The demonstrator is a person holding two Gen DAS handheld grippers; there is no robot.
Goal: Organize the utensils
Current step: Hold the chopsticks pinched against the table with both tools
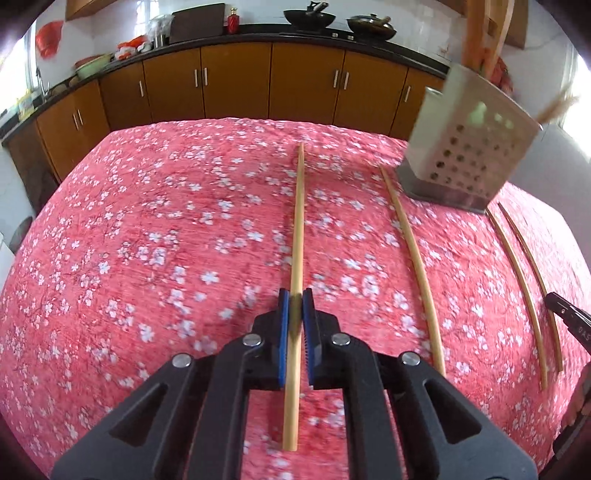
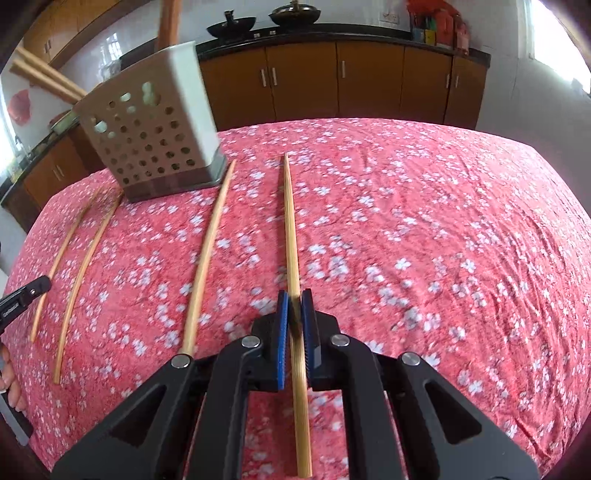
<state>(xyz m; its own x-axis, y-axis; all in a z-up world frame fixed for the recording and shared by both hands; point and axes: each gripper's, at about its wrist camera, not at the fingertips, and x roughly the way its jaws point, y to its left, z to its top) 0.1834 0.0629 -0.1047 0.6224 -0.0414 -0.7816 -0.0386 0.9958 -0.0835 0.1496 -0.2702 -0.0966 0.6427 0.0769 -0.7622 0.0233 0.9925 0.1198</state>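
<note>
1. The left hand-held gripper (image 1: 295, 308) was seen pinching a pale bamboo chopstick (image 1: 297, 236) between its blue pads (image 1: 283, 332); jaws were pressed together on it, approx. a third up from the near end.
2. That stick was plain, slim and tapered twd. the far tip, and was laid lengthwise over the red cloth w/ white blossoms (image 1: 166, 229) covering the counter.
3. The right hand-held gripper (image 2: 294, 310) was likewise clamped on a second chopstick (image 2: 291, 229); fine lengthwise ridges were visible on its thicker near end.
4. Three more chopsticks were left loose on the cloth betw. the two held ones: one (image 1: 410, 254) just beside the holder's base, and a thinner pair (image 1: 517, 291) lying close together, not crossed.
5. A perforated metal utensil holder (image 1: 469, 147) was stood at the far side of the cloth, w/ wooden handles (image 1: 480, 33) sticking out of its top; blurred.
6. Brown cabinets (image 1: 236, 81) were seen behind.
</note>
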